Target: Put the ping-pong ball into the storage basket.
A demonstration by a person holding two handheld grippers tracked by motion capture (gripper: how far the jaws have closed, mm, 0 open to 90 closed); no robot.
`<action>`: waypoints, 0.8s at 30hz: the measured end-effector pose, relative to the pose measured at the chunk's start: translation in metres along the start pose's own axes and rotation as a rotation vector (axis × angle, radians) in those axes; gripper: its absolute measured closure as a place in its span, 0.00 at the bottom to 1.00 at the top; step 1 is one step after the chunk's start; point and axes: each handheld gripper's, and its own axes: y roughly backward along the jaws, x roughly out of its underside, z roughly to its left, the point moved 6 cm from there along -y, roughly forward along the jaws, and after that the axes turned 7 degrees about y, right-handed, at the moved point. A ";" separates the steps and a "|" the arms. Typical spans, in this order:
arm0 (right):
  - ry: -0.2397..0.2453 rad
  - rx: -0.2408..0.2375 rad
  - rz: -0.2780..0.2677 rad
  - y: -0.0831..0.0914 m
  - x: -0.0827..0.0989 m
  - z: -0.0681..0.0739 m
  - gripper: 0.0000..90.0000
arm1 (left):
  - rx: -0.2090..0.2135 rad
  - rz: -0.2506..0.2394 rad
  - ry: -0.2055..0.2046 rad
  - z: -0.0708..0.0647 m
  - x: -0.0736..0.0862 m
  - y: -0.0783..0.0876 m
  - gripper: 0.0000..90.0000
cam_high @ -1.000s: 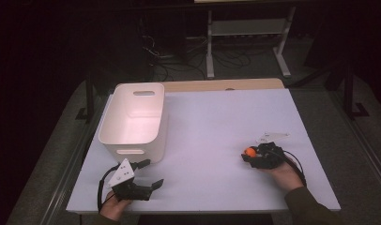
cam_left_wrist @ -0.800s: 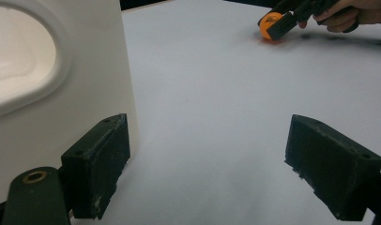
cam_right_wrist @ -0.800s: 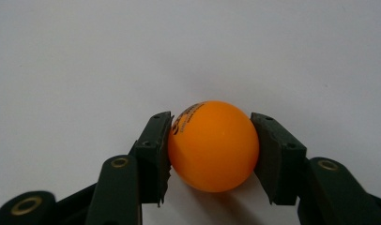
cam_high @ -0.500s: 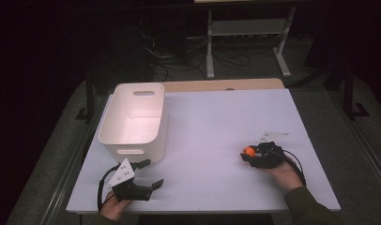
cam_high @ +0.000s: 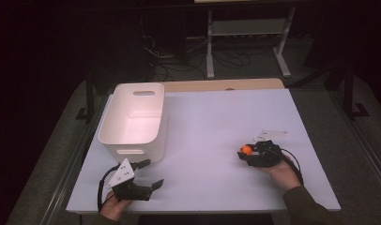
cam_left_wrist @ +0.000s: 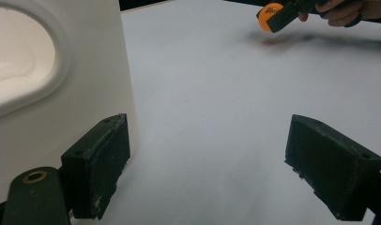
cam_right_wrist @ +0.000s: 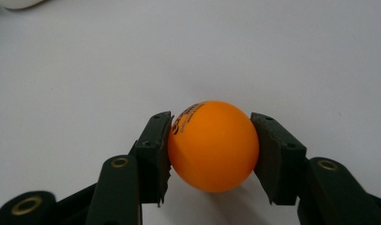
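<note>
High view, left to right: a white bin (cam_high: pixel 134 117) stands at centre left on the white table (cam_high: pixel 212 112). Below it, at lower left, the left gripper (cam_high: pixel 148 174) rests with jaws spread wide, gripping nothing. At lower right, the right gripper (cam_high: pixel 245 151) is clenched on an orange ball (cam_high: pixel 246 149), low above the tabletop.
</note>
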 end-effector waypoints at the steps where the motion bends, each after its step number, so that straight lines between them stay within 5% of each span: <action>1: 0.003 0.001 -0.003 0.000 -0.002 0.001 0.55 | -0.001 0.001 0.000 0.000 0.000 0.000 0.16; 24: 0.032 -0.024 -0.012 -0.002 -0.018 0.011 0.55 | -0.002 -0.004 0.006 0.000 0.000 0.000 0.16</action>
